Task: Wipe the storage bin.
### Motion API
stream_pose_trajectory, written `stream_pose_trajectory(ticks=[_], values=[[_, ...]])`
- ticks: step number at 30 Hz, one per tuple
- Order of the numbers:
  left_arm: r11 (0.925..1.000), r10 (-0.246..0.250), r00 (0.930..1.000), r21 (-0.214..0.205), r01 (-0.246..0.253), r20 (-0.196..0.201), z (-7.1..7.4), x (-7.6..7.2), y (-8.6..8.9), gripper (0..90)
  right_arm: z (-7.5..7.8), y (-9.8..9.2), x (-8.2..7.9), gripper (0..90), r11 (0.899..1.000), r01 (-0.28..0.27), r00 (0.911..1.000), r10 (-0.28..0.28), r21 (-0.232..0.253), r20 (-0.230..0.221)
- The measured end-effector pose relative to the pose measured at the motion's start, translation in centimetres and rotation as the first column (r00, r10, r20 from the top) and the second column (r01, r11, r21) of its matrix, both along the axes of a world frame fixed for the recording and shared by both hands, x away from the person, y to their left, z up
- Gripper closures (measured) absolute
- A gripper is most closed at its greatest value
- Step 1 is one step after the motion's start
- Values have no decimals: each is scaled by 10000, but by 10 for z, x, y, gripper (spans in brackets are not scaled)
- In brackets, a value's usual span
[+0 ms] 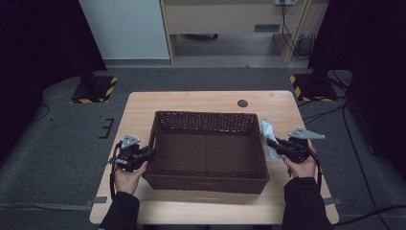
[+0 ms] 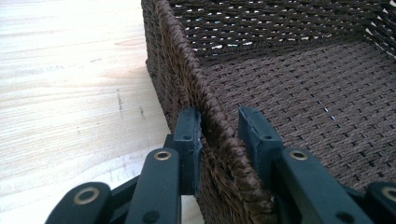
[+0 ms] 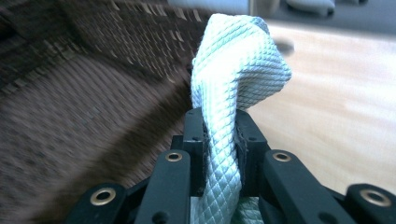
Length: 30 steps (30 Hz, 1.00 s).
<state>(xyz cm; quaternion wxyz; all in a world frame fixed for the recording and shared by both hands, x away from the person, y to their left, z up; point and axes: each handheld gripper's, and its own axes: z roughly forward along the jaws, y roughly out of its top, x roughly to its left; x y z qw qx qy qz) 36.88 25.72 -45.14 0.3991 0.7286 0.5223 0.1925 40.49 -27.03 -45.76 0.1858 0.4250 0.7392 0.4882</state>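
Observation:
A dark brown woven basket (image 1: 206, 115) stands in the middle of the wooden table (image 1: 191, 98). My left gripper (image 1: 151, 153) straddles its left wall; in the left gripper view one jaw is outside and one inside the basket's rim (image 2: 180, 51), and the left gripper (image 2: 219, 121) is shut on that rim. Just off the basket's right wall, my right gripper (image 1: 268, 140) holds up a pale quilted cloth (image 1: 267, 130). In the right gripper view the cloth (image 3: 238, 60) rises folded from between the jaws, with the right gripper (image 3: 219, 119) shut on it and the basket (image 3: 93, 116) blurred to its left.
A small dark round fitting (image 1: 242, 103) sits in the tabletop behind the basket. Two stands with yellow-and-black striped bases (image 1: 95, 88) (image 1: 311, 86) are on the floor beyond the table's far corners. Bare wood runs along the table's front and sides.

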Motion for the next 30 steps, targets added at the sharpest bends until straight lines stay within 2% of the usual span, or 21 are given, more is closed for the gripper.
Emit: stream_pose_trajectory(ticks=[2,6,11,14,15,16,17,18,20,21,24,27,28,30], values=[[10000,13,10000,-61,-13,4,0,3,0,689,3,2,-2,782,9998,-184,9998,184,-10,105],[10000,13,10000,-3,-13,12,0,4,0,688,-13,10,3,782,9970,-289,9974,239,-718,-684],[10000,-80,9997,-4,80,222,-1,3,1,671,-40,18,10,782,9830,-567,9811,224,-1745,-1924],[9999,-90,9993,125,86,351,-1,2,1,635,-54,22,15,782,9738,-670,9704,130,-2173,-2410],[10000,-39,9993,89,36,380,-1,2,1,615,-57,23,16,782,9712,-728,9632,95,-2268,-2686],[9999,-31,9992,114,27,400,-1,2,2,588,-59,24,18,782,9680,-738,9627,63,-2400,-2705],[9999,-72,9993,117,68,361,0,2,3,560,-59,24,18,781,9689,-710,9622,39,-2372,-2722],[9999,-118,9993,20,118,354,0,1,5,538,-57,23,17,781,9699,-685,9624,25,-2339,-2715],[9998,-213,9991,-35,215,358,2,-2,8,501,-48,20,13,781,9735,-596,9705,47,-2208,-2412],[9996,-269,9990,-69,271,351,2,-3,8,491,-42,18,10,781,9790,-435,9785,16,-1991,-2061],[9992,-402,9985,50,401,375,2,-7,8,486,-18,9,-1,781,9920,-177,9949,51,-1251,-1006],[9983,-546,9979,210,539,344,1,-9,4,530,-2,5,-11,781,9982,-65,9993,43,-602,-371],[9978,-590,9978,336,580,314,1,-9,3,553,-1,5,-14,781,9987,-165,9994,151,-484,-299],[9978,-650,9976,176,647,220,0,-9,4,586,-3,7,-18,781,9977,-358,9988,338,-570,-357]])
